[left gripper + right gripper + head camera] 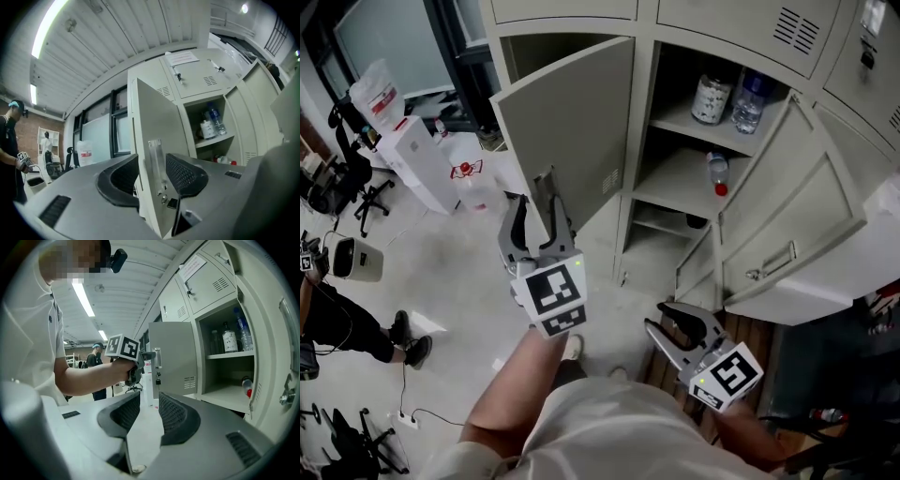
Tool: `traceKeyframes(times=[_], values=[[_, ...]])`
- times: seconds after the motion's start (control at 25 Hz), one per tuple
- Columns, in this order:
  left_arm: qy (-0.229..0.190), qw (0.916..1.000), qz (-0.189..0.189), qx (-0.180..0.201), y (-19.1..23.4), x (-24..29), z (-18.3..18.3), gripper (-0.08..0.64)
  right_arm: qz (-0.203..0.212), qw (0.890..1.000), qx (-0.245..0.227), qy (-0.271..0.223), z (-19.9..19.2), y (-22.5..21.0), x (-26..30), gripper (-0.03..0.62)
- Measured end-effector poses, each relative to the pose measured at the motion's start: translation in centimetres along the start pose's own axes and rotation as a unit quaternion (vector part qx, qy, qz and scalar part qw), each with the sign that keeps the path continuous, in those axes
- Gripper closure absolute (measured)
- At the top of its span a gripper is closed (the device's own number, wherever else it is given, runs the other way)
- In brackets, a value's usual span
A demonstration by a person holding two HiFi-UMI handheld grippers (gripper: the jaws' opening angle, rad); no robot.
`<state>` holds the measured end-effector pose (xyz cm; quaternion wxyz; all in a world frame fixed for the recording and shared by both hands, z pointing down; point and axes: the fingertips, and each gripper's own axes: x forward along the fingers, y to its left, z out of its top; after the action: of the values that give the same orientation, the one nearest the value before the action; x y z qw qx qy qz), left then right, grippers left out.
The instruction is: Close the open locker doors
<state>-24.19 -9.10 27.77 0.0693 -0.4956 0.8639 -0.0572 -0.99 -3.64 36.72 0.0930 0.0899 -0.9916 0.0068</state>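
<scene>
At the open locker door (572, 112), the left gripper (532, 211) is seen released, door handle (154, 159) between its parted jaws; the right gripper (660, 320) is carried unclenched, empty.

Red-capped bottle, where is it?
Head view, right of centre: the red-capped bottle lies on the middle shelf of the open locker, beneath two upright bottles.

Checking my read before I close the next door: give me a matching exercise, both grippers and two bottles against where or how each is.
1 left gripper
2 right gripper
3 red-capped bottle
4 white-label bottle

A upright, upper shelf
B jaws empty
C door edge between jaws
D lying, lower shelf

Pairs: 1-C, 2-B, 3-D, 4-A
</scene>
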Motion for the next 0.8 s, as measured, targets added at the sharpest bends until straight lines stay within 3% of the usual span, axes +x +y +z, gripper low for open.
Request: traceKeyframes(times=[0.12,0.8], values=[[0.002,0.9999,0.014,-0.003,0.3,0.4,0.1,0.385,-0.001,1.000,0.001,-0.002,0.3,-0.5,0.1,0.472],[0.020,0.9994,0.015,-0.025,2.6,3.6,-1.4,0.417,0.033,0.999,-0.018,0.027,1.5,-1.5,4.9,0.500]])
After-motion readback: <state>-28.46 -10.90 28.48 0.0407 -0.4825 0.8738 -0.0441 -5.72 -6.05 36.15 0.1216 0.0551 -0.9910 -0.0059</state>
